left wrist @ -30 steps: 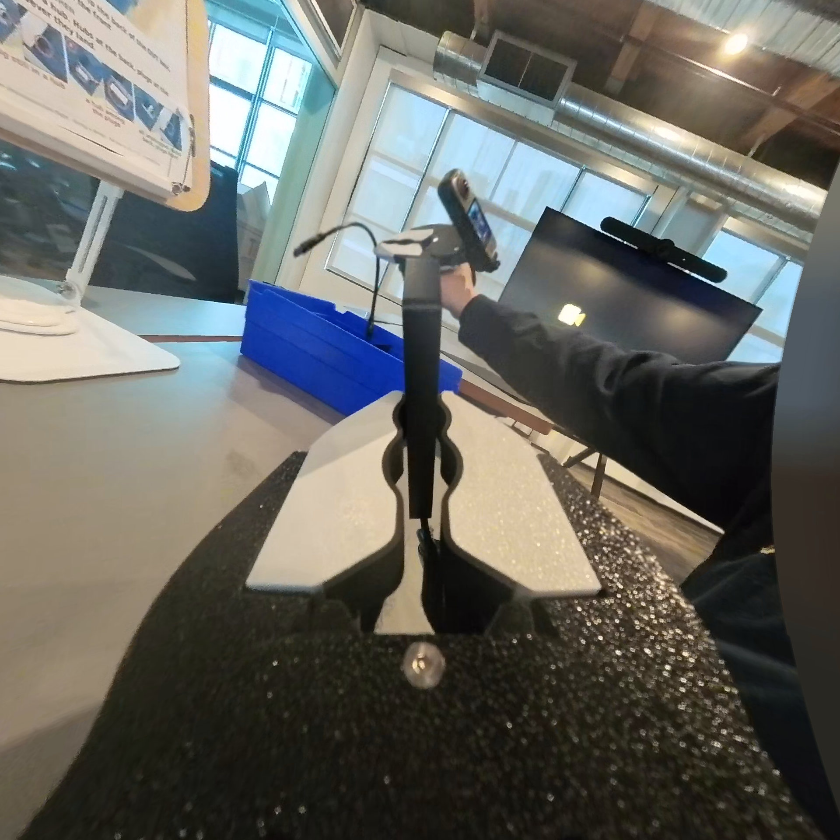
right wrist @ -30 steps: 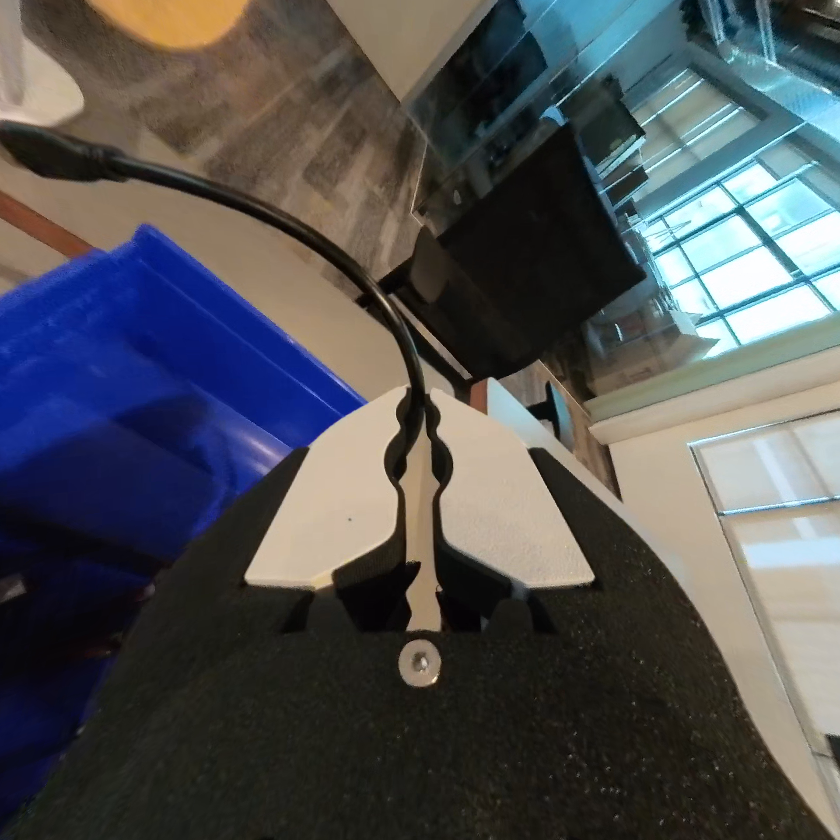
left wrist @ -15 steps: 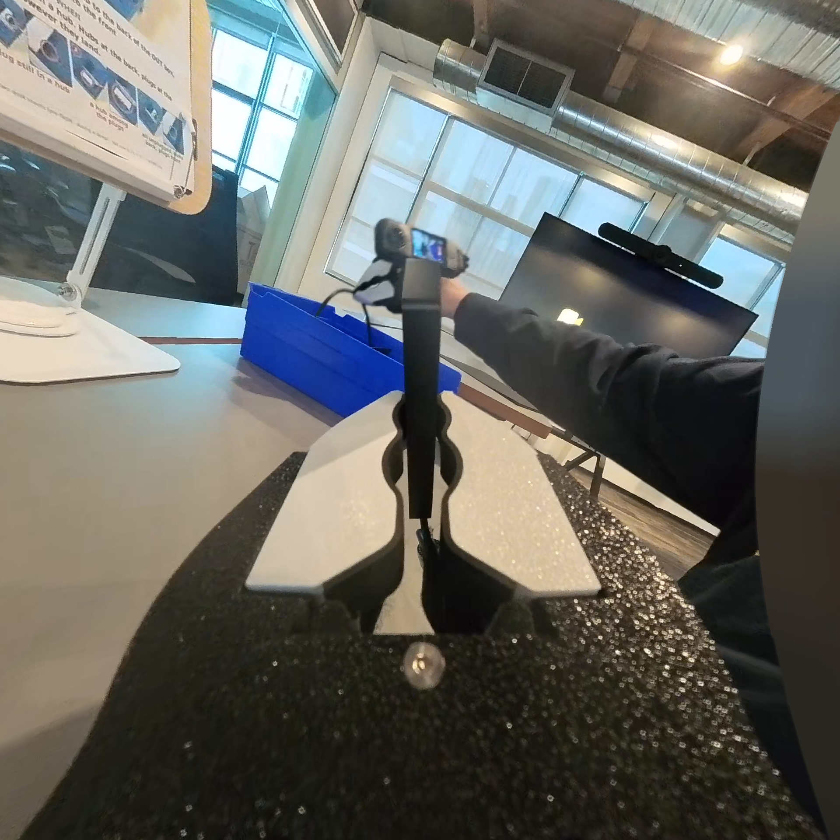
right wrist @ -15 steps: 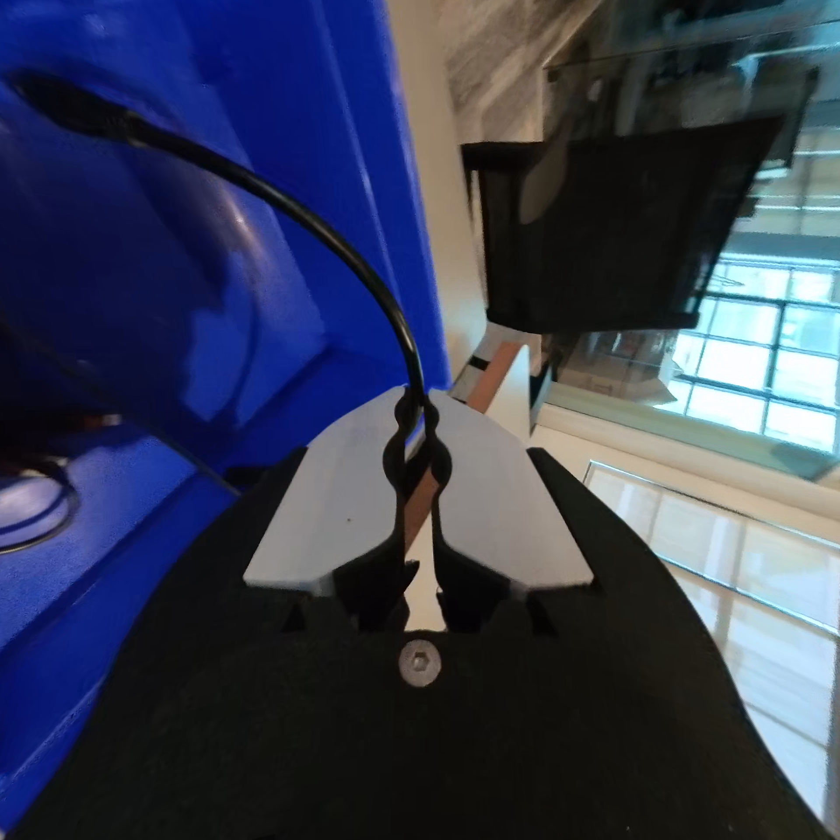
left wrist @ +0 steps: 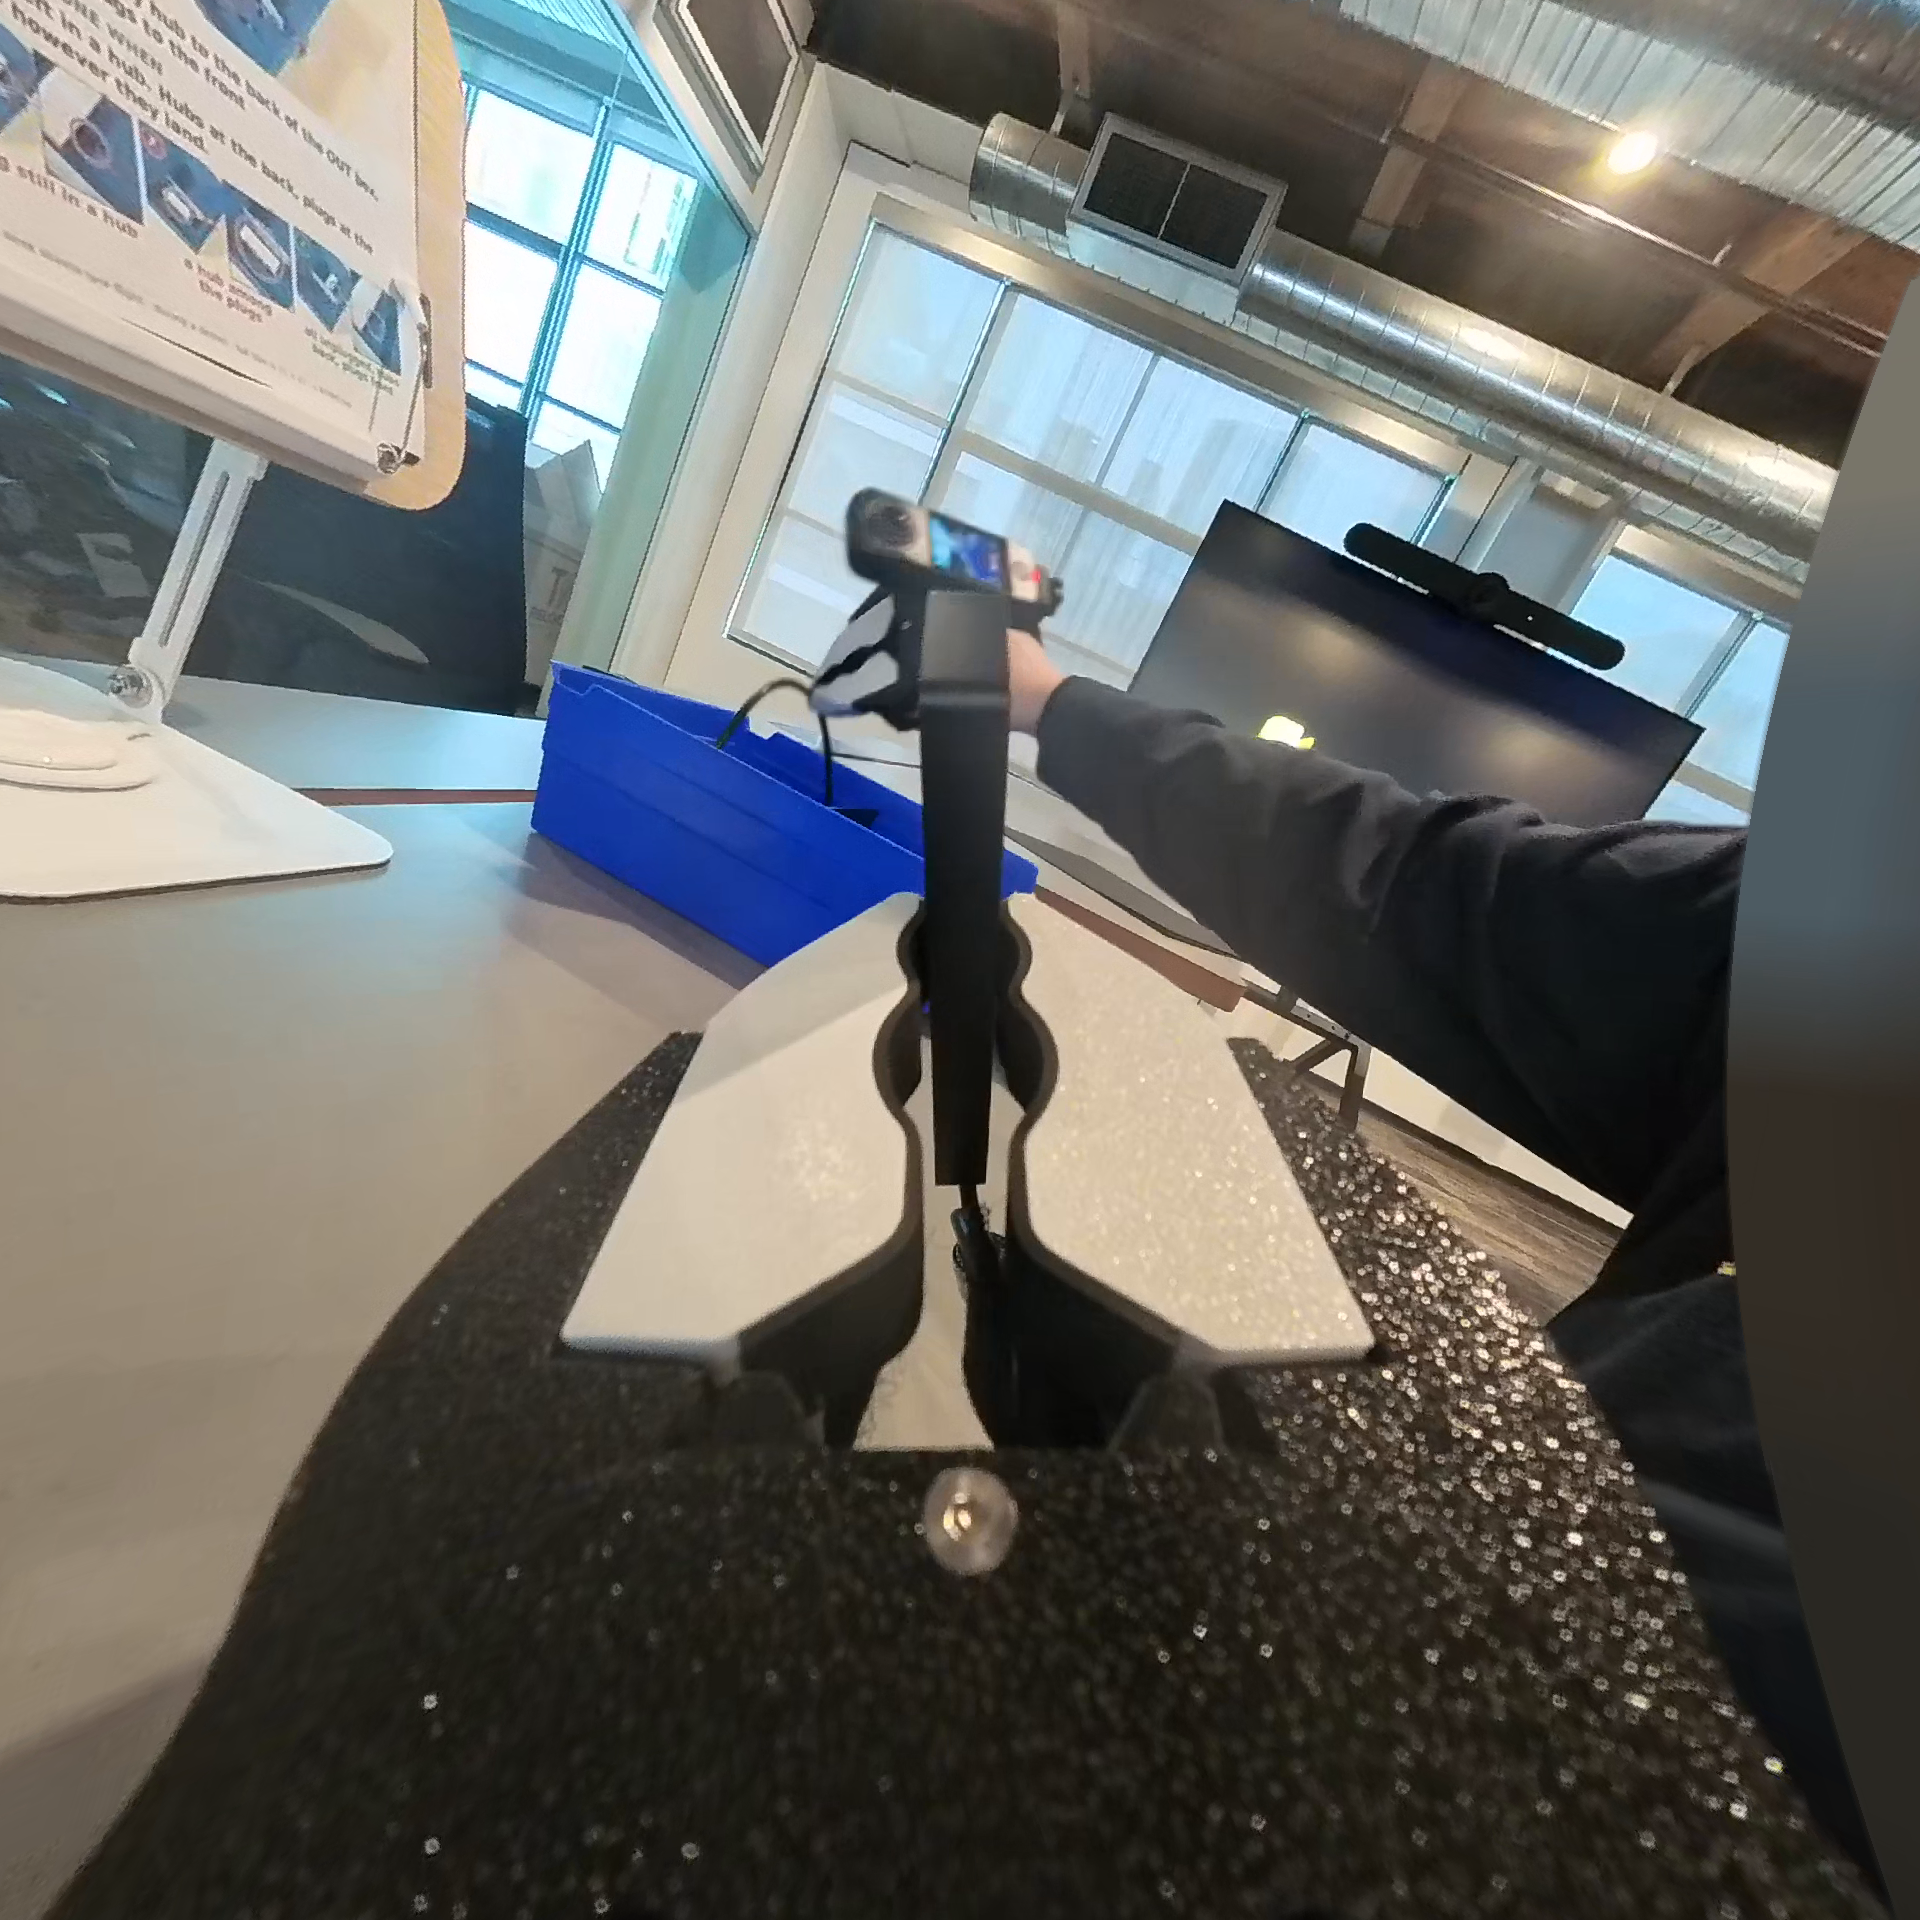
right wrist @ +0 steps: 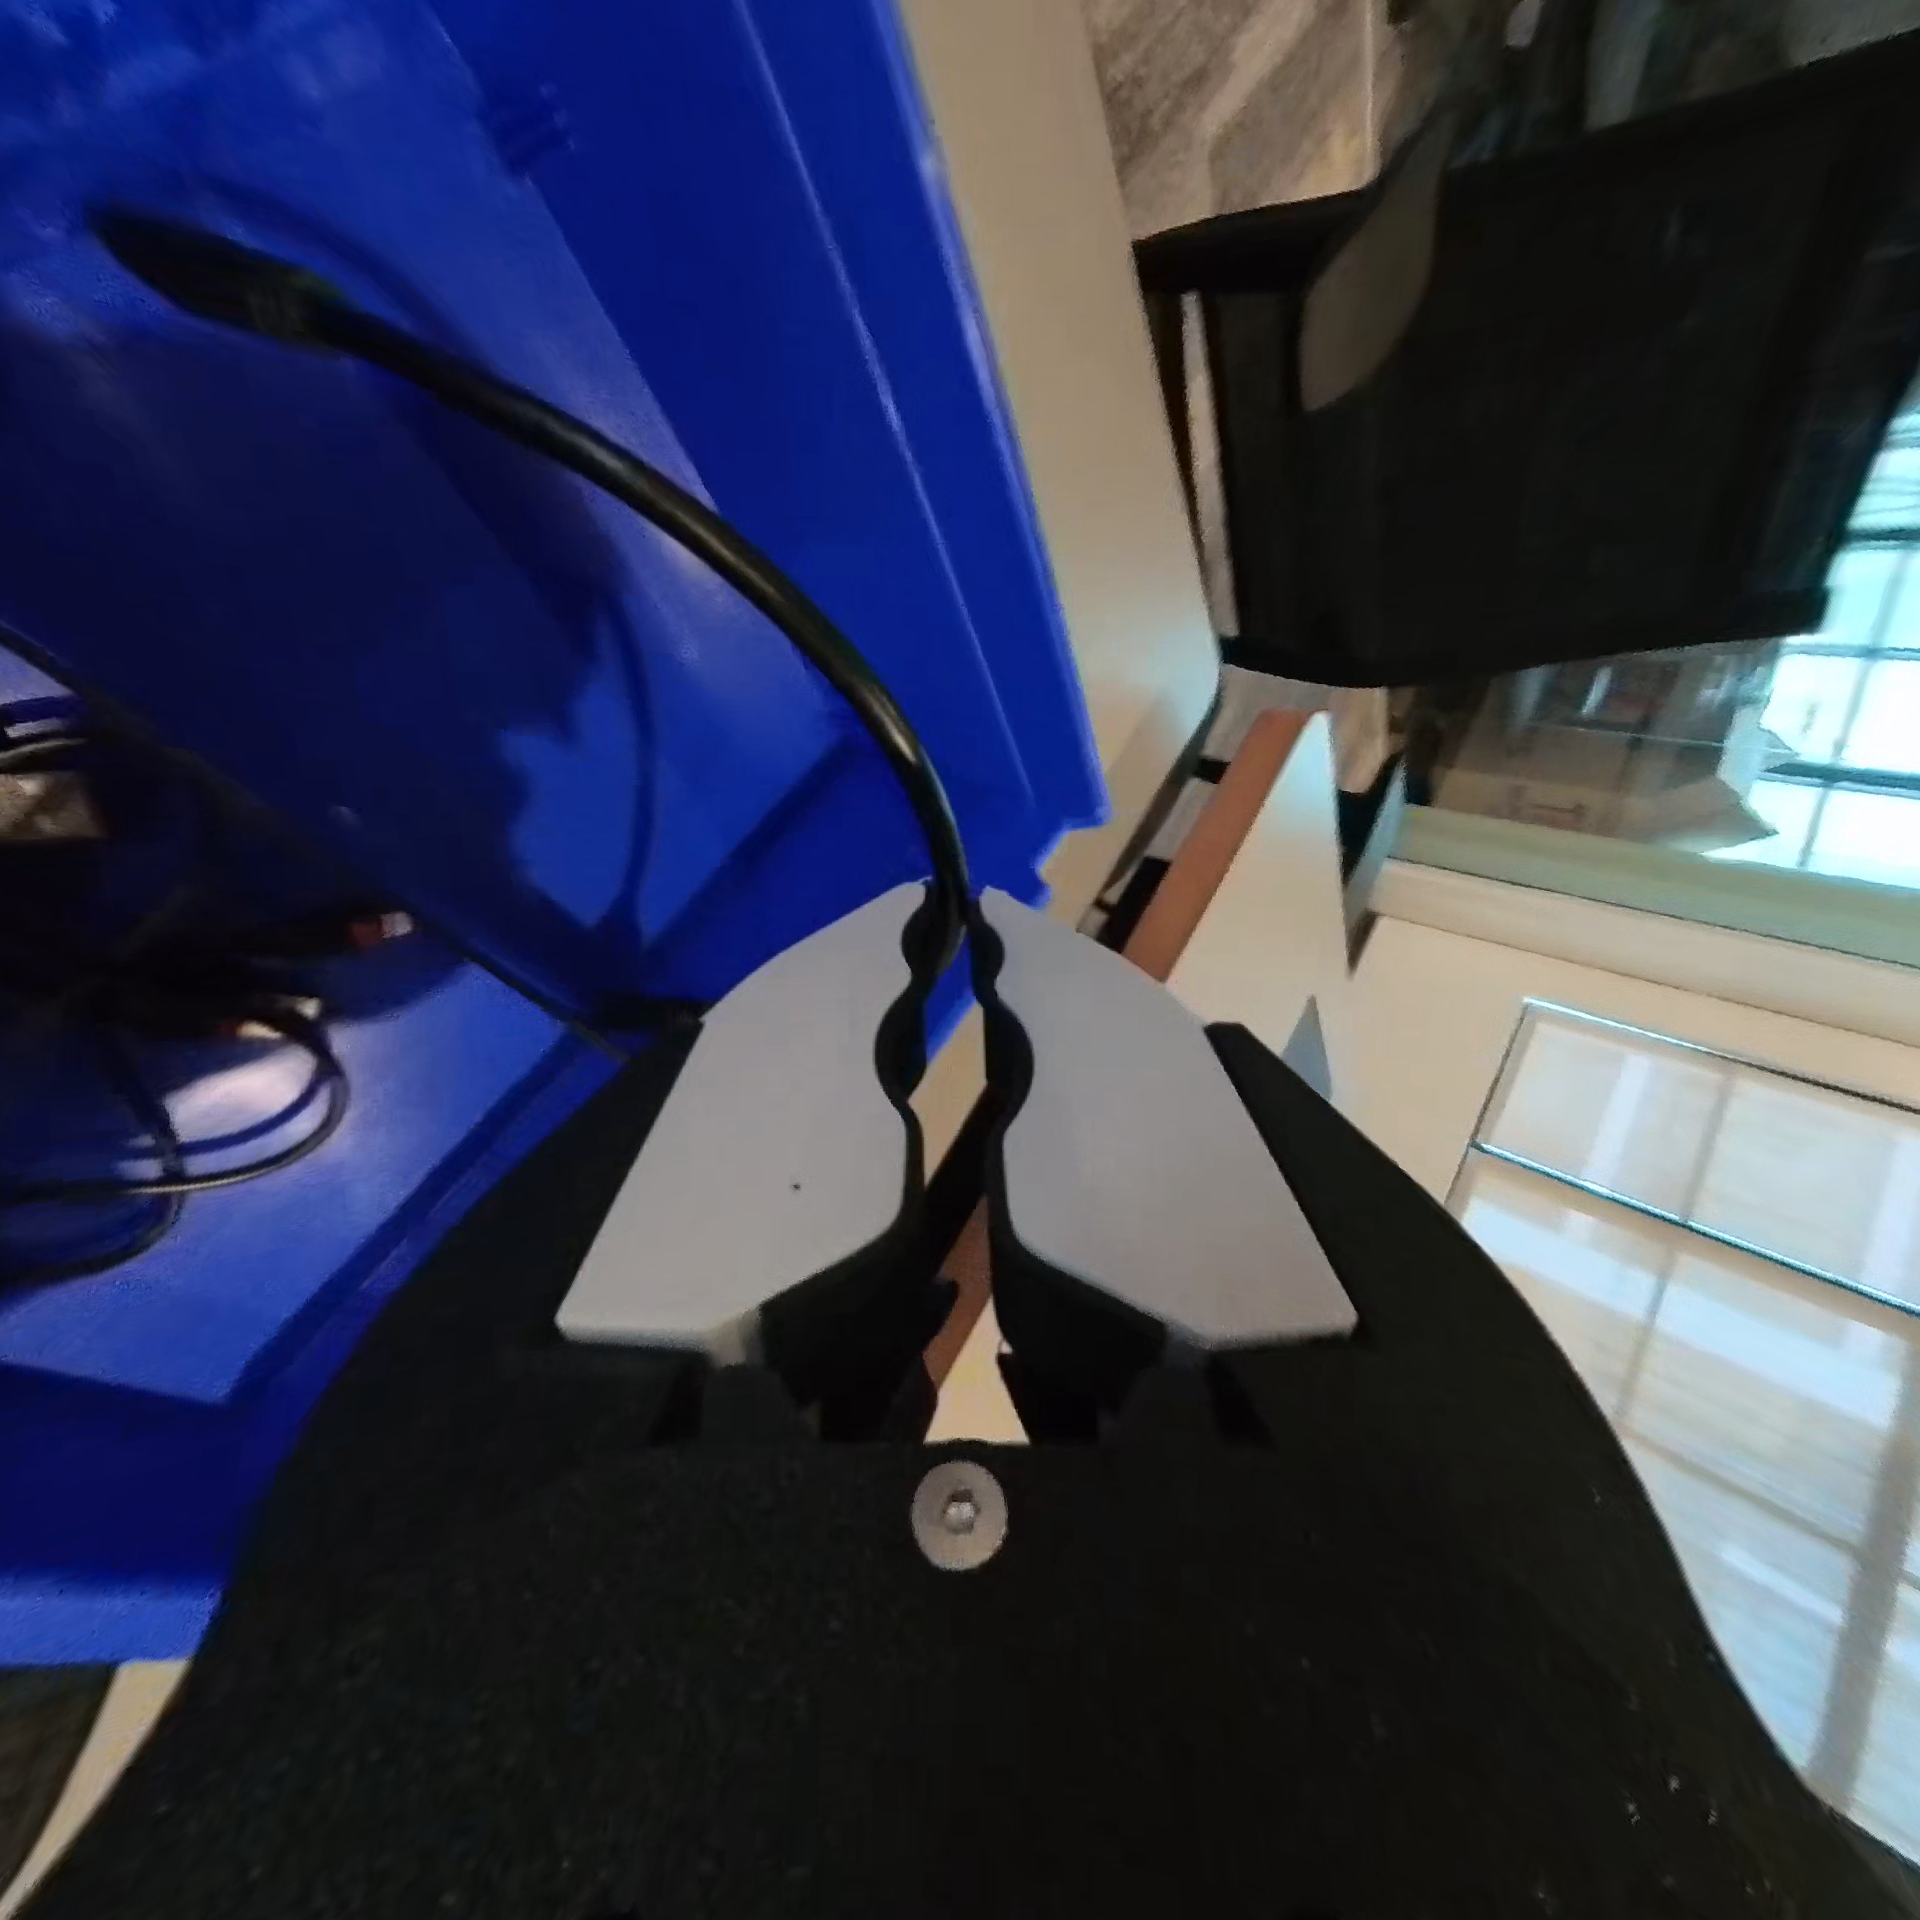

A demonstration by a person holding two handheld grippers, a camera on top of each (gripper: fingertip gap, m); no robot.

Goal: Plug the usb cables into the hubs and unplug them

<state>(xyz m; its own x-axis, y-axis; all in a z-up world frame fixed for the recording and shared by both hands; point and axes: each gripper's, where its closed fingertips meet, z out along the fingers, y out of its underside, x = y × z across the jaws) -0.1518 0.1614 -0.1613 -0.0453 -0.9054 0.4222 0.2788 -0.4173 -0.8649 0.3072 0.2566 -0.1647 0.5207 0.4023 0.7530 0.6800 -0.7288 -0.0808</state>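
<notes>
My left gripper (left wrist: 961,935) is shut on a slim black hub (left wrist: 961,810) that stands upright between its jaws, above the grey table (left wrist: 312,1091). My right gripper (right wrist: 951,909) is shut on a black usb cable (right wrist: 727,540), pinched at the fingertips. The cable arcs up and left, and its plug (right wrist: 208,281) hangs free inside the blue bin (right wrist: 727,312). In the left wrist view the right gripper (left wrist: 873,665) is farther off, over the blue bin (left wrist: 707,821), with the cable (left wrist: 758,707) drooping into it.
Several loose black cables (right wrist: 208,1091) lie on the bin floor. A white stand with an instruction sheet (left wrist: 208,208) is at the far left of the table. A sleeved arm (left wrist: 1403,914) reaches across on the right. A black monitor (left wrist: 1403,675) stands behind it.
My right gripper has come down and tipped toward the blue bin, bringing the cable's plug inside it. My left gripper has held the hub nearly still.
</notes>
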